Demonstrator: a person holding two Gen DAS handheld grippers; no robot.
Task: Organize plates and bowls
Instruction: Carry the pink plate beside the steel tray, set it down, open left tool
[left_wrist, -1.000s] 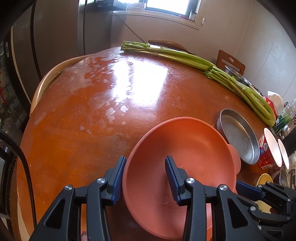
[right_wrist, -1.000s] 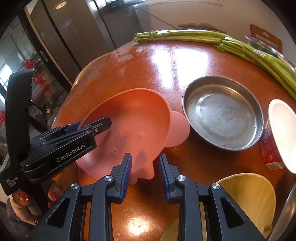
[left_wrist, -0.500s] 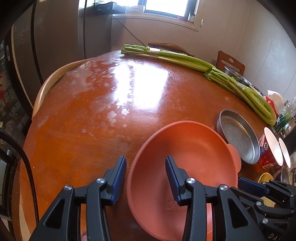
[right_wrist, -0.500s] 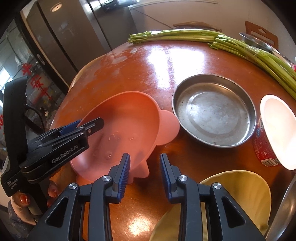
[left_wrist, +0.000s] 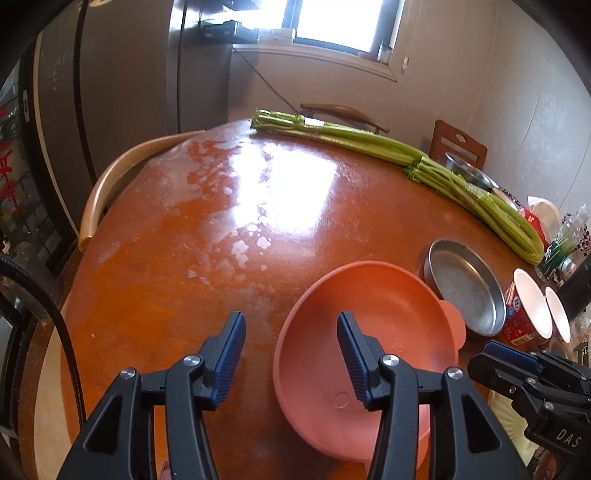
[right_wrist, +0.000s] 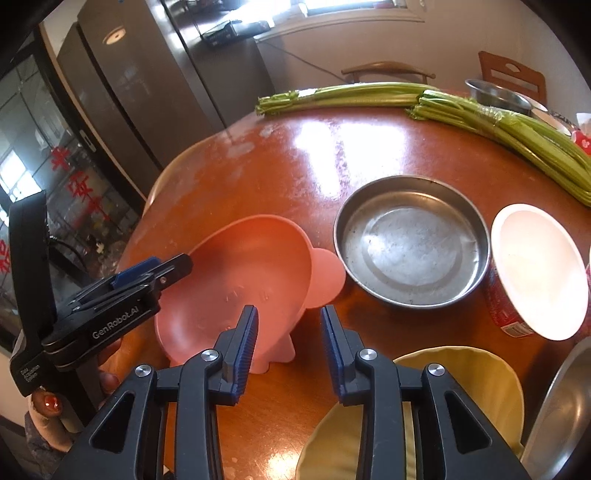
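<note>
Left wrist view first: the left gripper (left_wrist: 291, 354) hangs over the near edge of the round table (left_wrist: 177, 258), and its jaws are opening, with a clear gap between the blue pads. The left pad is over bare wood; the right pad (left_wrist: 351, 354) appears over the inside of the pink bowl (left_wrist: 369, 332), so the bowl's near-left rim passes through the gap without either pad pressing on it. Nothing is held. The bowl itself sits flat on the table, lying right of the gripper's midline, with its small round ear pointing right toward the metal pan (left_wrist: 465, 291).

Moving right, the right wrist view shows the same pink bowl (right_wrist: 240, 280) ahead and to the left of the right gripper (right_wrist: 290, 345). That gripper's jaws stand a little apart and hold nothing; the bowl's foot tab lies just beyond the left pad, not between the two. Directly ahead to the right is the metal pan (right_wrist: 410, 240), close beside the bowl's ear, and a yellow bowl (right_wrist: 461, 373) lies under the right jaw's arm.

My reading is that the left hand is the nearer one to the pink bowl, already astride its rim, so any regrasp turns on that rim running roughly across the gap. The right hand sits nearer the yellow bowl and the pan.
</note>
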